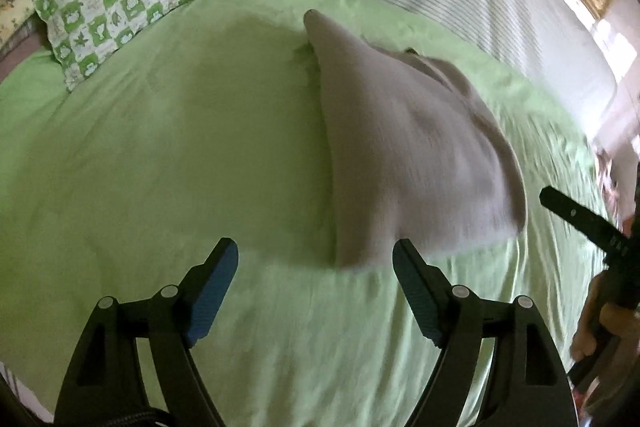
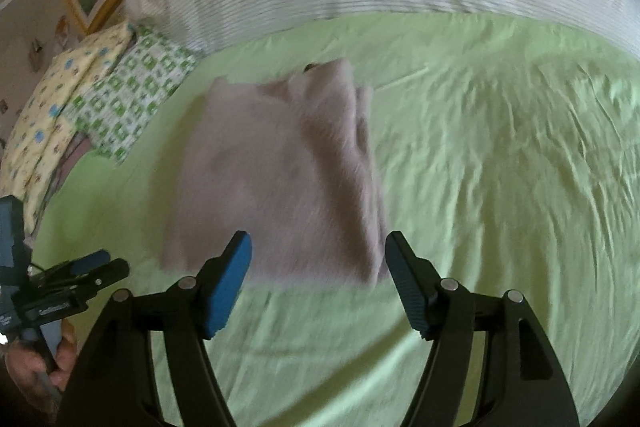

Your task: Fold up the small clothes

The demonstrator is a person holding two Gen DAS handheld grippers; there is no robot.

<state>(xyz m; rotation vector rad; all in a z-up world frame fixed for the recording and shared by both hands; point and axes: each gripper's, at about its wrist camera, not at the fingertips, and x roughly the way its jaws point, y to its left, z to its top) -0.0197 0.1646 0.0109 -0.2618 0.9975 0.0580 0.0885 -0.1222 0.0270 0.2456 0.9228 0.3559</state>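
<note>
Left wrist view: folded pale garment lies on green bed sheet, just beyond left gripper, jaws apart, empty. Right gripper likewise spread at garment's near edge. Next fold: grip both near corners evenly, keep edges aligned.

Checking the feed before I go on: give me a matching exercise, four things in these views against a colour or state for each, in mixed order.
Things:
1. garment
2. bed sheet
3. checked pillow
4. left gripper

Colour or state:
A. green and white squares
B. open, nothing between its fingers
C. pale pink, folded flat
D. plain light green, wrinkled

Pairs: 1-C, 2-D, 3-A, 4-B
</note>
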